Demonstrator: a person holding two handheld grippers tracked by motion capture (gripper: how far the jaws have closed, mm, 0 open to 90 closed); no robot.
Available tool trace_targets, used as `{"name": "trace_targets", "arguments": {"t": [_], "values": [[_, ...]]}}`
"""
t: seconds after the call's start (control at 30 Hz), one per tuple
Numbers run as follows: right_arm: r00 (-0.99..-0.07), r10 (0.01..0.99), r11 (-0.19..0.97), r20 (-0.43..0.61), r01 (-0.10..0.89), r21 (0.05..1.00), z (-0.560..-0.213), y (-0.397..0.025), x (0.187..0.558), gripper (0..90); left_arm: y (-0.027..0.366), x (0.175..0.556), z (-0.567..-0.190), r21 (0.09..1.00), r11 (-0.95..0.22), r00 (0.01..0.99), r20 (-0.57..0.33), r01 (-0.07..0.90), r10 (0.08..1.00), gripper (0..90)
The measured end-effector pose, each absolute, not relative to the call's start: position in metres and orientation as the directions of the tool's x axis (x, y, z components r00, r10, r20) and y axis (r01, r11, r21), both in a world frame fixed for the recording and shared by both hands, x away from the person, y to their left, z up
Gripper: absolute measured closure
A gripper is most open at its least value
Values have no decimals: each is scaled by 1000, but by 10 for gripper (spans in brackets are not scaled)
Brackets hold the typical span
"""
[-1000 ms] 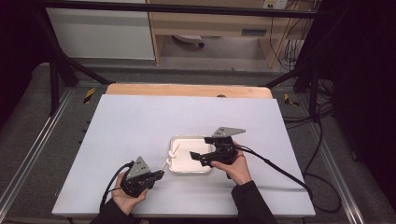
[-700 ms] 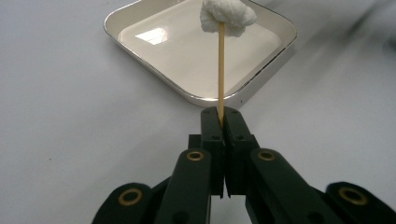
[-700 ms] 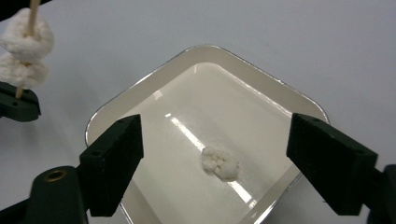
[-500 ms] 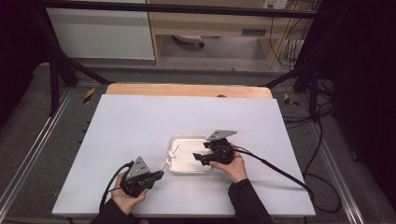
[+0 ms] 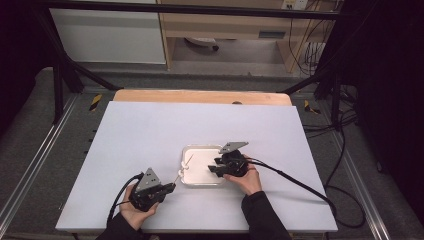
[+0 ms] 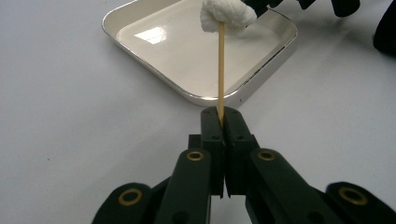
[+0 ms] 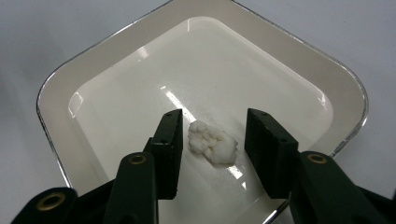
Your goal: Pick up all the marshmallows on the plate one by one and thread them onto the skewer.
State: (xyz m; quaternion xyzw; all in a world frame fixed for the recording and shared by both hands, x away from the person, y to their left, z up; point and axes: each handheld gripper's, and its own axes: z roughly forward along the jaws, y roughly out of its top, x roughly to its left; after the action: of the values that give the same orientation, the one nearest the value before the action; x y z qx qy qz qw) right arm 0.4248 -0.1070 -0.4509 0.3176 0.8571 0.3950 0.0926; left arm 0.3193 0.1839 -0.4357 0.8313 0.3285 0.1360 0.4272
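While I watch from above, the white square tray sits on the pale tabletop, and I take it as my landmark. My left gripper is off the tray's near-left corner, held in the person's left hand. Its jaws are pressed together on the lower end of a thin wooden skewer, which runs from the jaw tips toward the tray. A white fluffy lump is stuck on the skewer's far end, over the tray's left edge in the high view; I cannot tell whether it touches the rim.

My right gripper is over the tray's right part, the right hand just off that side. Its jaws stand spread, and a second white crumbly lump lies on the tray floor between them, touching neither jaw as far as I can see. Black cable trails away from the tray's right side across the tabletop.
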Motion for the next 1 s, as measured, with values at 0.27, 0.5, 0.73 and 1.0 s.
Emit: {"name": "trace_targets", "arguments": {"t": [0.27,0.5,0.73,1.0], "values": [[-792,607,502,60,441,744,-452,-106,422,682,184,319,-435,801,-419,748,-54,428,662,884],[-793,606,501,65,444,743,-452,-106,421,726,184,319,-435,801,-418,748,-54,428,662,884],[-791,604,466,95,448,763,-442,-109,419,738,184,319,-435,802,-417,748,-54,427,662,884],[-808,570,390,151,428,815,-416,-119,411,745,183,319,-435,802,-421,752,-53,424,657,884]]}}
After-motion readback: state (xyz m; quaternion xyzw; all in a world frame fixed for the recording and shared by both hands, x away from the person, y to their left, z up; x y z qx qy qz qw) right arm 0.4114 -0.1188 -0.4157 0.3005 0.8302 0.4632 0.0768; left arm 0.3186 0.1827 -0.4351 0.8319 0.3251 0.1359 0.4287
